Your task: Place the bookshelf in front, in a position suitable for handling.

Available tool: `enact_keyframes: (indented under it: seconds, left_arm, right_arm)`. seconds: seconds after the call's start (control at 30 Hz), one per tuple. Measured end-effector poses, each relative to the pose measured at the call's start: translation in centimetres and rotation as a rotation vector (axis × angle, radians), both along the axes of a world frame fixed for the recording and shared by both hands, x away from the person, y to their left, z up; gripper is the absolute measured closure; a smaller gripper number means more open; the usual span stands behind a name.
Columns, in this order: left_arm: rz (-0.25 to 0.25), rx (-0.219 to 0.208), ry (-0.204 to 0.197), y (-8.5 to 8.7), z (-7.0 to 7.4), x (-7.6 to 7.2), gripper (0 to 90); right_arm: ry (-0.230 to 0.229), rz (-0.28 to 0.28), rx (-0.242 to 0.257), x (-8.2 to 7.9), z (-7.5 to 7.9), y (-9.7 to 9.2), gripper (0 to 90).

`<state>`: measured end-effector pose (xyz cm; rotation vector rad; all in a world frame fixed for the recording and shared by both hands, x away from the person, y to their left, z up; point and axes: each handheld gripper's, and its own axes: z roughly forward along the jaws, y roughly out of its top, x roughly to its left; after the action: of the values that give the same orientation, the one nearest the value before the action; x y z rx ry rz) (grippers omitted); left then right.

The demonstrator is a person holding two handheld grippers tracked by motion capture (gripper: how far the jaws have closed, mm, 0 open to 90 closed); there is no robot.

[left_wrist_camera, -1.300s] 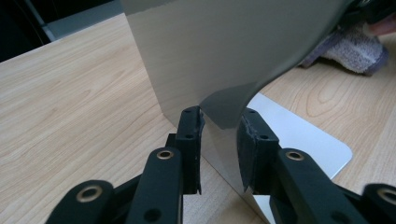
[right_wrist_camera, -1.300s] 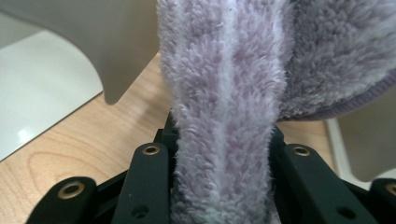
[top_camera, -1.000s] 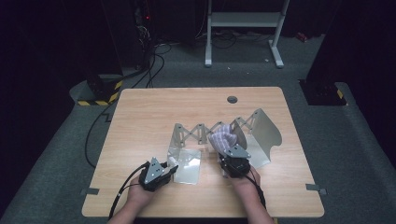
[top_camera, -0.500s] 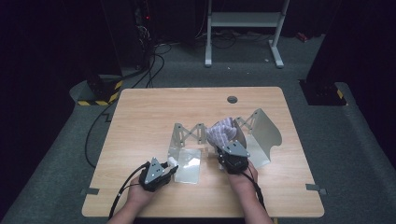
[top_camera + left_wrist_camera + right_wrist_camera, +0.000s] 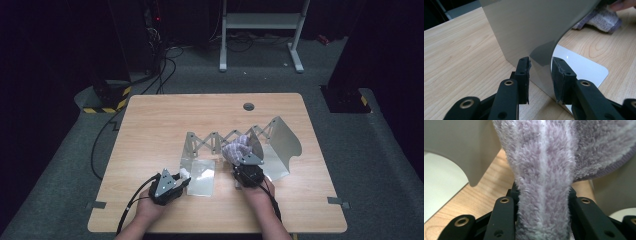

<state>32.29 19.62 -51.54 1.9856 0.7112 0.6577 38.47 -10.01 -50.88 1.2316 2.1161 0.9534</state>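
1. The left tool (image 5: 540, 75) straddles the lower edge of the grey bent-metal expanding rack's (image 5: 280, 137) left end plate, jaws just opening, pads apart from it.
2. The right tool (image 5: 544, 202) clenches the lilac striped terry towel (image 5: 544, 170) between the rack's plates.
3. The far half of the wooden desk (image 5: 165, 115) lies open.

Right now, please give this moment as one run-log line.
left tongs: jaws just opening, metal end plate between them | right tongs: shut on purple towel
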Motion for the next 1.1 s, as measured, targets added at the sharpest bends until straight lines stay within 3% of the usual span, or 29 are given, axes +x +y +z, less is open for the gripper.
enact_keyframes:
  seconds: [0.4, 0.53, 0.67, 0.83, 0.87, 1.1]
  left_arm:
    - [0.008, 0.001, 0.006, 0.1, -0.1, 0.1, 62.0]
    - [0.008, 0.001, 0.006, 0.1, -0.1, 0.2, 61.2]
    - [0.01, 0.0, 0.004, 0.2, -0.1, 0.2, 60.7]
    - [0.01, -0.001, 0.005, 0.2, -0.1, 0.1, 60.5]
    - [0.01, -0.001, 0.004, 0.2, -0.1, 0.1, 60.5]
    - [0.01, -0.003, 0.009, 0.2, -0.1, 0.2, 60.2]
  right_arm:
    - [-0.247, -0.015, 0.037, -1.6, 5.3, 0.3, 65.7]
    - [-0.269, -0.013, 0.039, -1.3, 6.2, 0.7, 65.8]
    - [-0.209, -0.023, 0.03, -0.6, 4.8, 0.7, 66.0]
    - [-0.096, -0.036, 0.002, 0.0, 1.4, 0.4, 66.1]
    - [-0.054, -0.037, -0.01, 0.2, 0.2, 0.3, 66.1]
    - [0.017, -0.033, -0.026, 0.4, -1.2, 0.0, 66.1]
